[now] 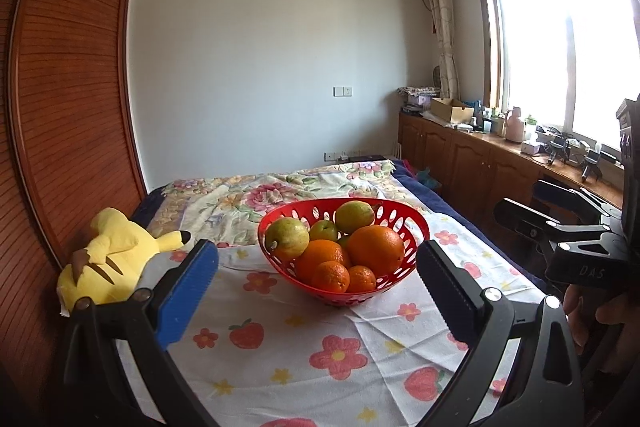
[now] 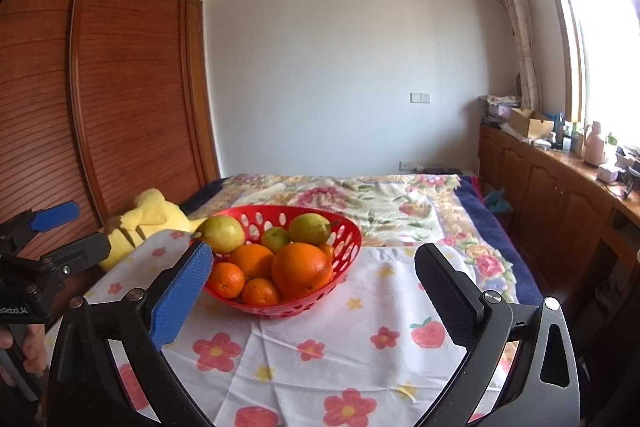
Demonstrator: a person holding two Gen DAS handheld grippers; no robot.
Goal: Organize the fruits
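Observation:
A red perforated basket point(image 1: 404, 217) point(image 2: 348, 227) stands on a white flowered cloth point(image 1: 320, 347) point(image 2: 340, 347). It holds several oranges, the biggest point(image 1: 375, 250) point(image 2: 302, 269) at the front right, and yellow-green pears point(image 1: 287, 238) point(image 2: 222, 234). My left gripper point(image 1: 318, 279) is open and empty, just in front of the basket. My right gripper point(image 2: 314, 279) is open and empty, in front of the basket and a little to its right. Each gripper shows at the edge of the other's view, the right gripper point(image 1: 560, 223) and the left gripper point(image 2: 68, 231).
A yellow plush toy point(image 1: 112, 259) point(image 2: 148, 227) lies left of the basket near the wooden wardrobe point(image 1: 68, 87). A flowered blanket point(image 1: 288, 191) covers the bed behind. A wooden cabinet counter point(image 1: 500, 155) with clutter runs along the right under the window.

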